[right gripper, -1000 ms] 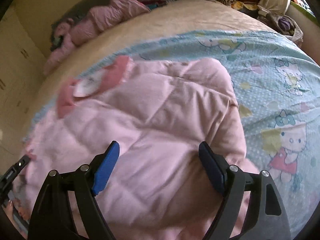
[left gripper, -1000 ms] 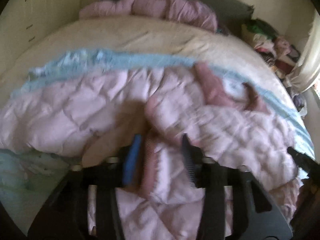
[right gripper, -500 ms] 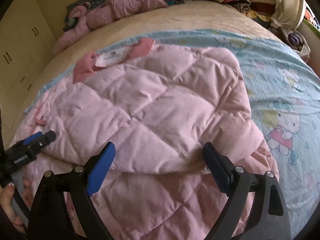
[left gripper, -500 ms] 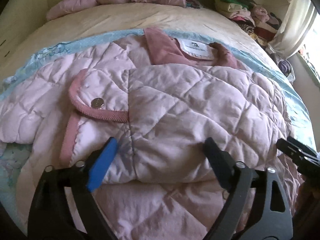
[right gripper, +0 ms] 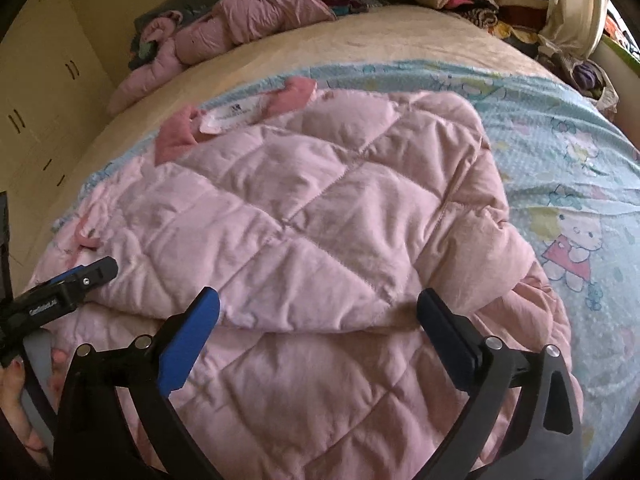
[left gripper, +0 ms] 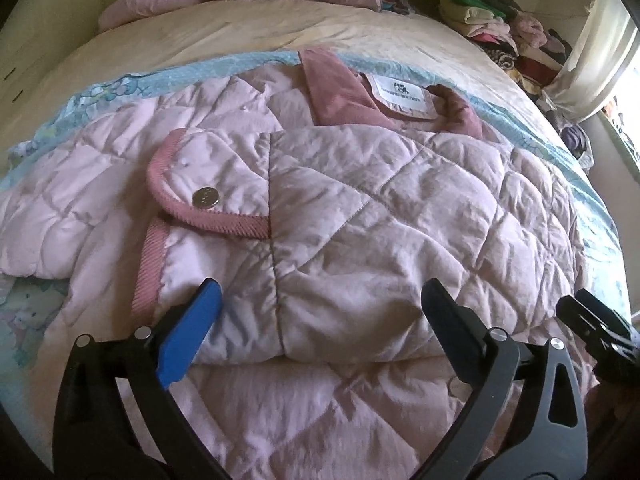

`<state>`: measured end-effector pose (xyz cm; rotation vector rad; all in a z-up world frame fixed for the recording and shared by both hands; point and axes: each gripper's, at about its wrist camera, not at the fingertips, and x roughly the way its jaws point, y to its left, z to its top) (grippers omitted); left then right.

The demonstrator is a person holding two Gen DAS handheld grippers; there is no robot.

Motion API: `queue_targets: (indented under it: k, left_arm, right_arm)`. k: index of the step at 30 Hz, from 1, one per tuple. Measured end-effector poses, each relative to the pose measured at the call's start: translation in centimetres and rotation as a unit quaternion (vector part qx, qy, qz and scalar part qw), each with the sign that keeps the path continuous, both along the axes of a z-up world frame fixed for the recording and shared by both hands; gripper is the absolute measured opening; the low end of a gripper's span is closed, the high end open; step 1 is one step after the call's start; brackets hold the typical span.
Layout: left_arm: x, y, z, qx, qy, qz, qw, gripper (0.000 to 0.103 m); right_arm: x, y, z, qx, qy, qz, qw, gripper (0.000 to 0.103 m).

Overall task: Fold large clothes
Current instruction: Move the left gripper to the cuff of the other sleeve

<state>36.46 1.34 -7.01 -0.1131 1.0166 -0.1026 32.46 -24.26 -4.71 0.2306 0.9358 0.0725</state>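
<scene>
A pink quilted jacket (left gripper: 360, 216) lies partly folded on the bed (left gripper: 248, 28), near its front edge, over a light blue cartoon-print sheet (right gripper: 560, 168). The white neck label (left gripper: 400, 92) inside its darker pink collar (left gripper: 340, 92) carries a small dark logo and a line of print too blurred to read. The left tool (left gripper: 320, 312) and right tool (right gripper: 318, 312) are both opening, spread wide above the jacket with nothing pinched; white lettering on the left tool's side, seen from the right wrist, is illegible.
</scene>
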Motion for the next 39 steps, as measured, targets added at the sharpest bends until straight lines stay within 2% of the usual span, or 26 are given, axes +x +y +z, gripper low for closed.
queue_targets:
  k: [7, 15, 18, 22, 34, 39]
  left_arm:
    - [-0.7, 1.7, 2.4, -0.004, -0.017, 0.023, 0.9996, 0.094]
    - [-1.6, 5.8, 5.4, -0.029, -0.052, 0.077, 0.9953, 0.094]
    - [-2.0, 7.5, 6.5, -0.011, -0.064, 0.105, 0.9924, 0.094]
    - [-2.7, 10.0, 7.9, -0.007, -0.083, 0.138, 0.9869, 0.094]
    - [-3.9, 16.5, 8.7, -0.049, -0.091, 0.204, 0.9735, 0.094]
    - [-4.2, 18.7, 8.5, -0.051, -0.089, 0.232, 0.9673, 0.094]
  right_arm:
    - [-1.4, 1.0, 2.6, 0.014, -0.027, 0.015, 0.999, 0.099]
    - [-1.9, 3.5, 6.0, 0.009, -0.058, 0.038, 0.998, 0.099]
    - [-2.0, 4.6, 7.5, 0.010, -0.071, 0.044, 0.996, 0.099]
    - [-1.8, 6.5, 9.2, 0.014, -0.085, 0.054, 0.995, 0.099]
    - [-0.7, 12.9, 12.9, 0.019, -0.115, 0.102, 0.988, 0.099]
    - [-0.3, 15.8, 13.8, 0.018, -0.122, 0.130, 0.984, 0.099]
